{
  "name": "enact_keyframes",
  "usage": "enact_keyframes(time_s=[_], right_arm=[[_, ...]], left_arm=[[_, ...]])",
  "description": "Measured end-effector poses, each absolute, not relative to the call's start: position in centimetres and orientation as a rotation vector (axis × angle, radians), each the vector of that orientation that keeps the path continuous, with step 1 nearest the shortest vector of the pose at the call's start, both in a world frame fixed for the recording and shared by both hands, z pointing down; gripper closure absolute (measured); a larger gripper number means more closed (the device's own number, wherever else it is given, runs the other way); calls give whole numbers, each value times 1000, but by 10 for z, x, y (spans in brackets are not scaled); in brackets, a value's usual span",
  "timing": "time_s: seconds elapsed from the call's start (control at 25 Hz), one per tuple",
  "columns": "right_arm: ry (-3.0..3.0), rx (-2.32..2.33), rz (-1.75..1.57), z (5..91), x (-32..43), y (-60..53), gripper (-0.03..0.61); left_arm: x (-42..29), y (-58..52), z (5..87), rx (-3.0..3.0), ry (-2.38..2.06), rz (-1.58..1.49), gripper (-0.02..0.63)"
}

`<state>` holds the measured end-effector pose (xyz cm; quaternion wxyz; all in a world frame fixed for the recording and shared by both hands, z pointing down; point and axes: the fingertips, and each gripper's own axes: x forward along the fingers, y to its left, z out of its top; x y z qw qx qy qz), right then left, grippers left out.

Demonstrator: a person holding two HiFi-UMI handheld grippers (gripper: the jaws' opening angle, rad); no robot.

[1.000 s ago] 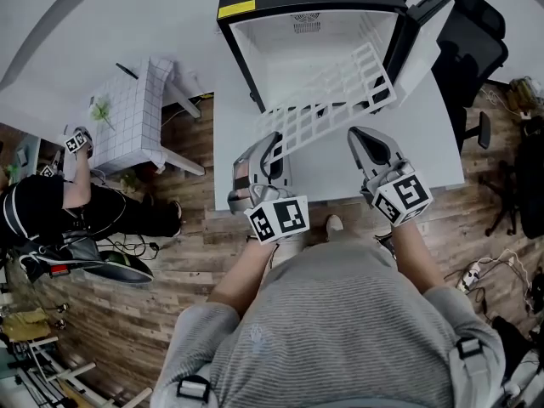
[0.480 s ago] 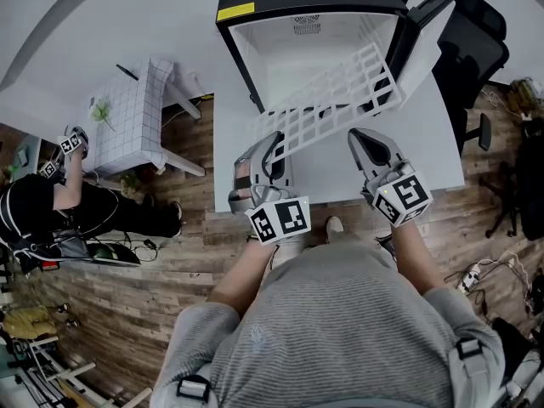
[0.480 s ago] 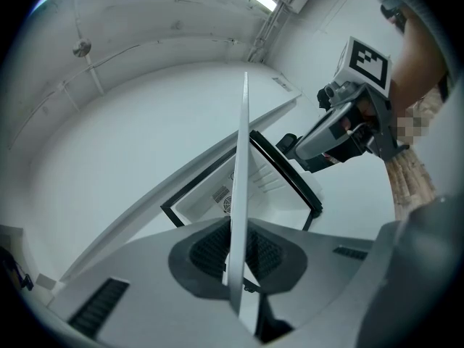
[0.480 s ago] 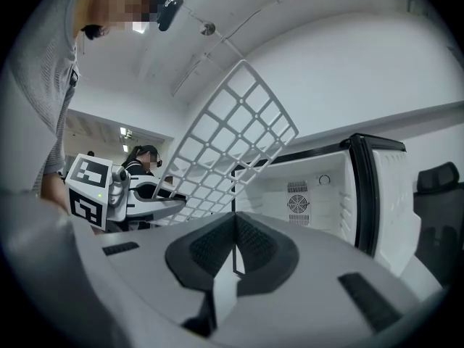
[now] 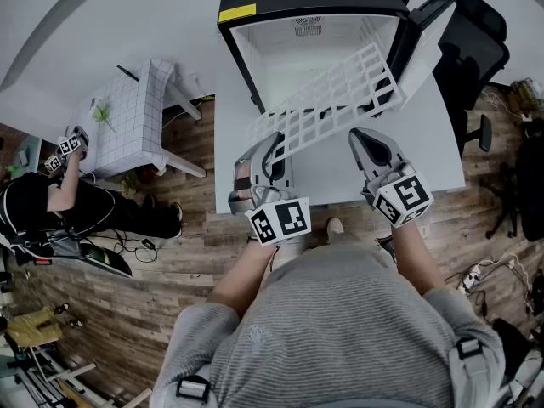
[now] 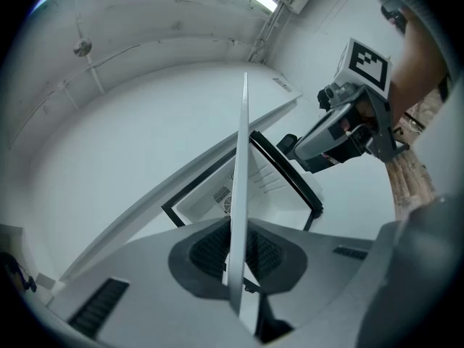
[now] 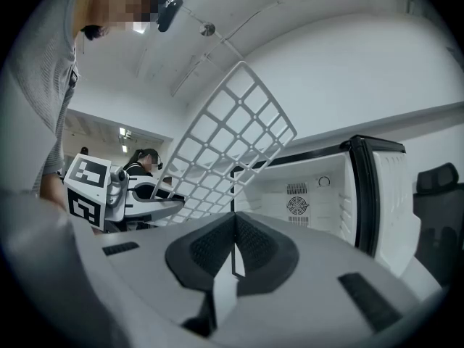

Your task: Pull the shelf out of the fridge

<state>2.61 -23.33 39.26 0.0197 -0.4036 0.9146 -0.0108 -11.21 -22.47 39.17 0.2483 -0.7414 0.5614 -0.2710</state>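
Observation:
The small fridge (image 5: 240,53) stands open on a white table (image 5: 425,134), its door (image 5: 422,32) swung to the right. The white grid shelf (image 5: 327,96) is out of the cabinet and hangs tilted in front of the opening. My left gripper (image 5: 272,145) is shut on the shelf's near left edge. In the left gripper view the shelf (image 6: 240,165) shows edge-on as a thin white blade between the pads of that gripper (image 6: 239,263). My right gripper (image 5: 357,134) is shut and holds nothing, its tip just under the shelf's near edge. The right gripper view has the shelf (image 7: 232,140) up to the left of the right gripper (image 7: 233,258).
A black office chair (image 5: 476,41) stands right of the fridge door. A small tiled side table (image 5: 127,117) is on the wooden floor to the left. A person (image 5: 51,202) sits at the far left with another pair of grippers. Cables lie at the right.
Both grippers hold their places. The shelf's near left corner has drifted slightly lower in the head view. The person at the far left has shifted.

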Motion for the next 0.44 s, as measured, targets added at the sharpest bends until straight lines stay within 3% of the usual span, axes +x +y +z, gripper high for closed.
enact_keyframes(time_s=[0.44], right_arm=[[2842, -1256, -40, 397, 30, -237, 566]], left_arm=[[-111, -225, 395, -2013, 1525, -756, 577]])
